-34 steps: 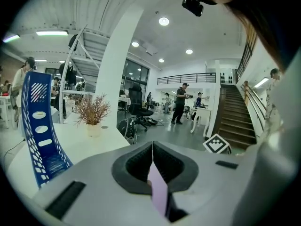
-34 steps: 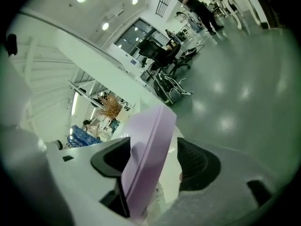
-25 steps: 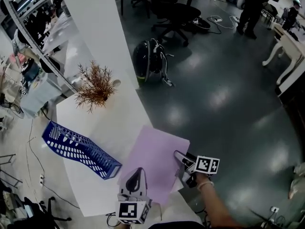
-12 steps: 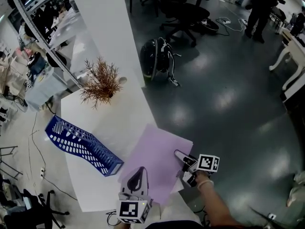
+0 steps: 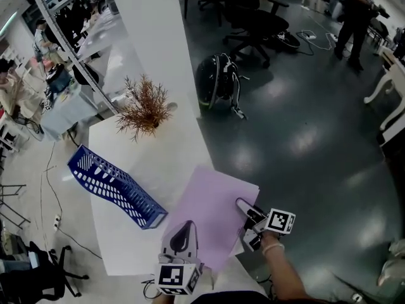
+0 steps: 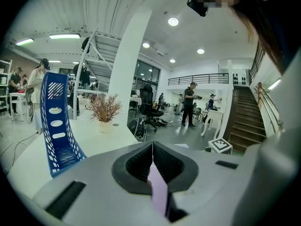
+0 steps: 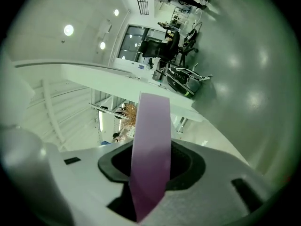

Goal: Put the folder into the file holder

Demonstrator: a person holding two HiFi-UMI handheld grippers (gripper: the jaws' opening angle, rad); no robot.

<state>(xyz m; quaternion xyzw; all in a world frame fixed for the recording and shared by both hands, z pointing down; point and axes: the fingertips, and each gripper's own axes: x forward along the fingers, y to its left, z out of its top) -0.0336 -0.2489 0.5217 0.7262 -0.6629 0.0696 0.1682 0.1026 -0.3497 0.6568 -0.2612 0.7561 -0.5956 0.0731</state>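
The folder (image 5: 212,223) is not in the file holder (image 5: 117,185) yet. The lilac sheet lies flat on the near corner of the white table (image 5: 168,151), with its right edge hanging over the floor. The blue mesh holder sits empty to its left, close by but apart from it. I judge this to be the pickup stage, so lifting the folder, carrying it across and sliding it in are all left to do.

My left gripper (image 6: 152,160) is clamped on the folder's near edge, the pads meeting with the lilac sheet pinched between them. My right gripper (image 7: 150,166) has its jaws around the folder's right edge. They have just been closing, but the sheet runs slantwise through a gap between the pads, so I read it as not yet pinched.

Compared with a second ago, the folder and holder lie where they were. My left gripper has kept its place and grip. Only the right jaws have narrowed, and the head view has drifted a little.
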